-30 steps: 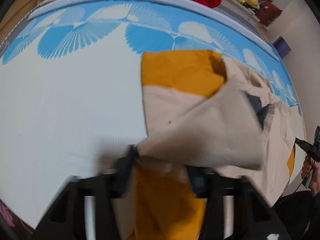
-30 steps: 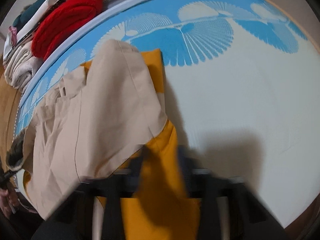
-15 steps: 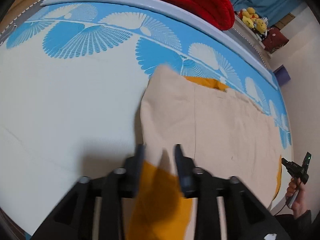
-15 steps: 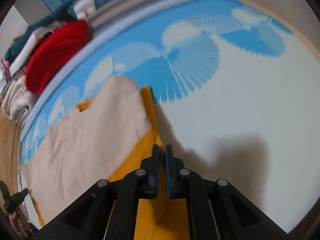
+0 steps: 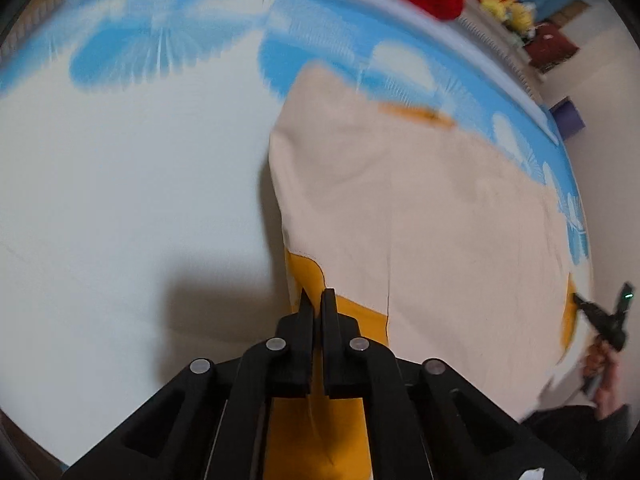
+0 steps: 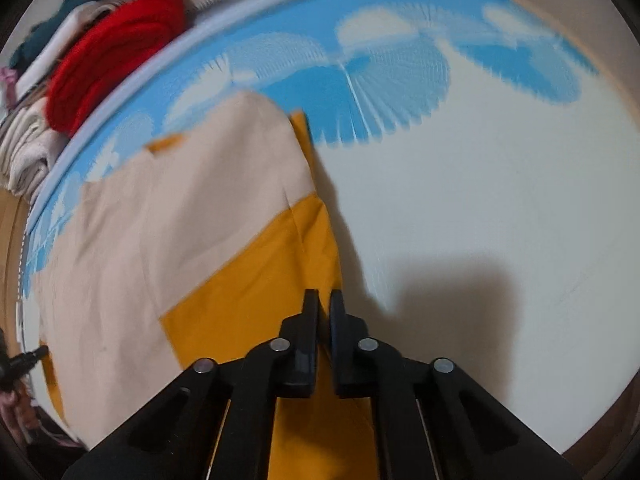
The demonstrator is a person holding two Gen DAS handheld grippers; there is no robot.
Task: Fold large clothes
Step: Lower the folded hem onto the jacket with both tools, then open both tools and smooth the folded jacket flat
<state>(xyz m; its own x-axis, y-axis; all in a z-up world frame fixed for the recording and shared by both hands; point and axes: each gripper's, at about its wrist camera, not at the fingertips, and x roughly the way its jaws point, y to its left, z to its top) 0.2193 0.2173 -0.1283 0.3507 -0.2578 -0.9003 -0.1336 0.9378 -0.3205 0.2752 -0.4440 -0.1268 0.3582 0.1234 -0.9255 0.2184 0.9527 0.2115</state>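
Note:
A large beige garment [image 5: 420, 220] with orange panels [image 5: 320, 440] lies spread flat on the bed, its beige half folded over the orange. My left gripper [image 5: 318, 296] hovers over the orange near edge at the garment's left end, its jaws closing to shut with nothing between them. Over the orange panel [image 6: 260, 280] at the opposite end of the same garment [image 6: 160, 220], my right gripper [image 6: 324, 296] is likewise closing to shut and holds nothing. In the left wrist view the right gripper [image 5: 604, 316] shows small at the right edge, in a hand.
The bed cover [image 5: 120, 200] is white with a blue fan pattern along its far side. Beyond it lie a red knit [image 6: 116, 56] and a pile of folded clothes [image 6: 28, 152]. Yellow plush toys [image 5: 508, 4] sit on a shelf at the back.
A second ago both grippers held the beige flap lifted above the garment. The flap now lies flat on it, and both grippers have let go and shut.

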